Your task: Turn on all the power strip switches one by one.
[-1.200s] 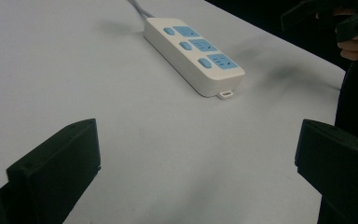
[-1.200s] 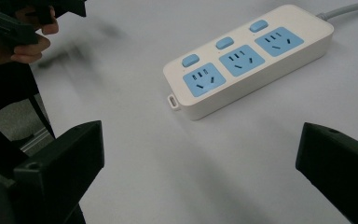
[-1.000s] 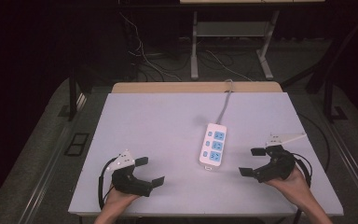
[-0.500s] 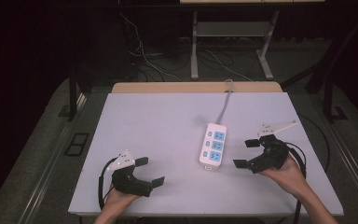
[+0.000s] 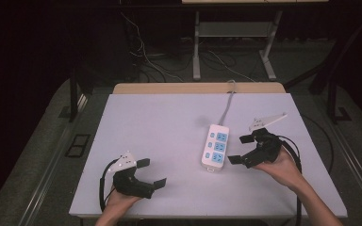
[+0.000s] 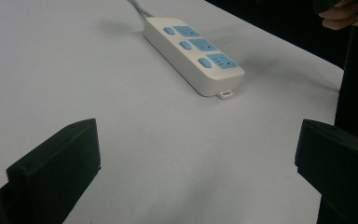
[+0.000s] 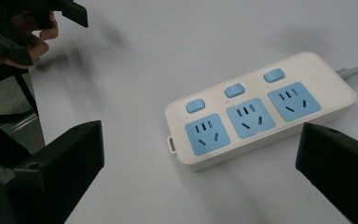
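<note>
- Down at the table's (image 5: pixel 169 117) near left corner, the left gripper (image 5: pixel 151 173) rests with its jaws wide apart, holding nothing.
- Right of centre lies a white power strip (image 5: pixel 215 146) with three blue sockets and three blue switches, its grey cord (image 5: pixel 226 106) running to the far edge.
- Just beside it, the right gripper (image 5: pixel 240 149) hovers, jaws spread, empty.

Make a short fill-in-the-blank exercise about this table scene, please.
1. The power strip has ___ blue sockets.
2. The gripper nearer the power strip is the ___ one.
3. The jaws of the left gripper stand ___.
4. Each socket has its own blue ___ beside it.

Missing words: three; right; open; switch
</note>
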Demonstrator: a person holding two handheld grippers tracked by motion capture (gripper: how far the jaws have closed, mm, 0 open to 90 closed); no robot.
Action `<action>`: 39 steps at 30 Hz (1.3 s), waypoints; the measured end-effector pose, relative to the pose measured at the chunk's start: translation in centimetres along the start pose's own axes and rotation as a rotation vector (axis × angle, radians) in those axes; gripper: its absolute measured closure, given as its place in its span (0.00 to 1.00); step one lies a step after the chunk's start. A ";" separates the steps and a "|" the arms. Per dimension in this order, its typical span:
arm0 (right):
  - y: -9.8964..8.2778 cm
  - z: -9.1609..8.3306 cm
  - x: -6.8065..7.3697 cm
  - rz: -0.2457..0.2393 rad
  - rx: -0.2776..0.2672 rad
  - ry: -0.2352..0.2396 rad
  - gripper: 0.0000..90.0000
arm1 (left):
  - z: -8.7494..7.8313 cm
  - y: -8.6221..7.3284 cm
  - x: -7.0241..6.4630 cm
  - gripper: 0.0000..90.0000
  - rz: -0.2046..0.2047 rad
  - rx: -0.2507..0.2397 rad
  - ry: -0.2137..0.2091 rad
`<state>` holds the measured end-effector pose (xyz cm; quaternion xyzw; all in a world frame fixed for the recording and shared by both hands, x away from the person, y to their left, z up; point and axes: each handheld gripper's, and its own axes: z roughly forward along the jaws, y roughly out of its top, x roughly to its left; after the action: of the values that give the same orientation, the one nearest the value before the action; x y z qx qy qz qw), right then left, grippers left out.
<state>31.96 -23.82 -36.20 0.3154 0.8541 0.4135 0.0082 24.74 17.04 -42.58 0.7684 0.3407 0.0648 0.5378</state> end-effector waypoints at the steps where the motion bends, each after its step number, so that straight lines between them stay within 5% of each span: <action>1: 0.1 0.1 0.0 -0.001 0.002 0.001 0.01 | 0.0 0.0 0.0 0.00 0.000 0.000 0.000; 32: 3.5 4.6 0.0 -0.049 0.114 0.034 0.01 | -0.1 0.0 0.1 0.00 -0.002 -0.003 -0.003; 33: 3.6 4.7 0.0 -0.062 0.117 0.038 0.14 | -0.1 0.0 0.1 0.00 -0.001 -0.003 -0.002; 39: 3.8 5.0 -0.2 -0.063 0.107 0.040 0.44 | -0.1 0.0 0.2 0.00 -0.001 -0.004 -0.001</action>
<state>35.49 -18.69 -36.80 0.2801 0.8844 0.3731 -0.0129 24.85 17.19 -42.56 0.7673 0.3407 0.0645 0.5394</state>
